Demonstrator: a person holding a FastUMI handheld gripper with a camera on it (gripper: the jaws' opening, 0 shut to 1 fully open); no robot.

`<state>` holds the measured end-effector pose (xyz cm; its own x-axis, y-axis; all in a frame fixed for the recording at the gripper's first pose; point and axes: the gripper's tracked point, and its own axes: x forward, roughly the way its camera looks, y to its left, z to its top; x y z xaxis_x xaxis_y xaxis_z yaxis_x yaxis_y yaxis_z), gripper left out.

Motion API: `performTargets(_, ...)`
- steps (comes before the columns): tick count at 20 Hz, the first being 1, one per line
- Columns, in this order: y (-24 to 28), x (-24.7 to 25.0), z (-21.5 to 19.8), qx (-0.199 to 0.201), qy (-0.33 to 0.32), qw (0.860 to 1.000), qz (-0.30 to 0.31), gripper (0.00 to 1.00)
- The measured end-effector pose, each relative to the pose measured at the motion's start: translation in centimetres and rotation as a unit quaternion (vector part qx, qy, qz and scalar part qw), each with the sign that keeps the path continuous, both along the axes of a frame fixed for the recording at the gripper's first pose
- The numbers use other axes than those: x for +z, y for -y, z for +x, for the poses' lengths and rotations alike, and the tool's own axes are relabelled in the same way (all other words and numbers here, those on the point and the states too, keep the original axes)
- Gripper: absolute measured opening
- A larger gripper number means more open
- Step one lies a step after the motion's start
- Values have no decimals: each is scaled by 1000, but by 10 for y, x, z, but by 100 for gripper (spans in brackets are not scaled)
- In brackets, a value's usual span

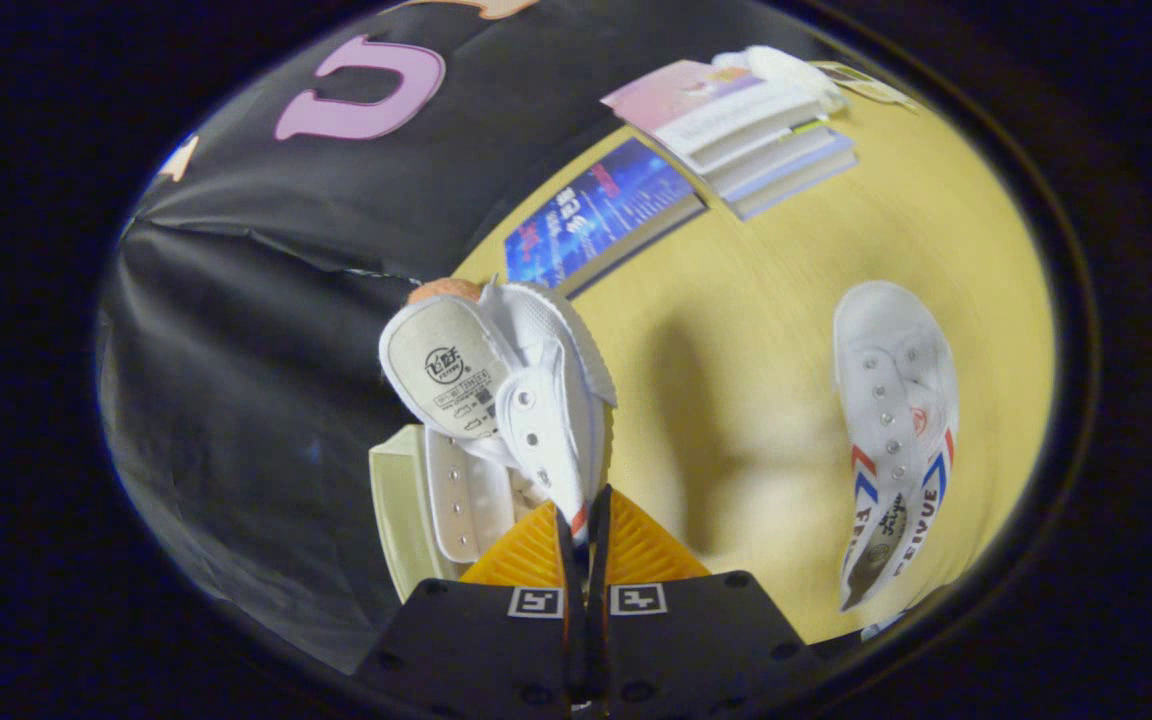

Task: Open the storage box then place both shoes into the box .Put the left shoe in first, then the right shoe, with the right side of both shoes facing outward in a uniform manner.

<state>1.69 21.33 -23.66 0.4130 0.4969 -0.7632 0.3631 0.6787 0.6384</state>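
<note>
The claw (584,530) is closed almost completely, its two orange fingers (526,555) pinching the thin canvas edge of a white shoe (526,395) between them; the shoe hangs beyond the fingertips, lifted off the table, its insole and open mouth turned toward the camera, the tongue and eyelet rows running down to the pinched edge; a small red mark on the canvas sits right at the fingertips. Just beside the fingers and under the held shoe stands the storage box (401,510), pale and cream-coloured, seen edge-on against the black cloth wall; whether its door is open I cannot tell. Well apart, out on the yellow table (736,330), lies the second shoe (896,430), white with red and blue stripes on its side, lying flat with its laces side up. Beyond both shoes, a blue book (596,215) lies flat; behind it a stack of books (746,135) carries something white (781,70) on top.
</note>
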Motion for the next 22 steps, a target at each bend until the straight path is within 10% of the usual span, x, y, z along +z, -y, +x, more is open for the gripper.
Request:
performTargets(7,-116,83,23,51,58,995,61,3)
performTargets(22,-249,-9,-21,73,-19,997,-34,3)
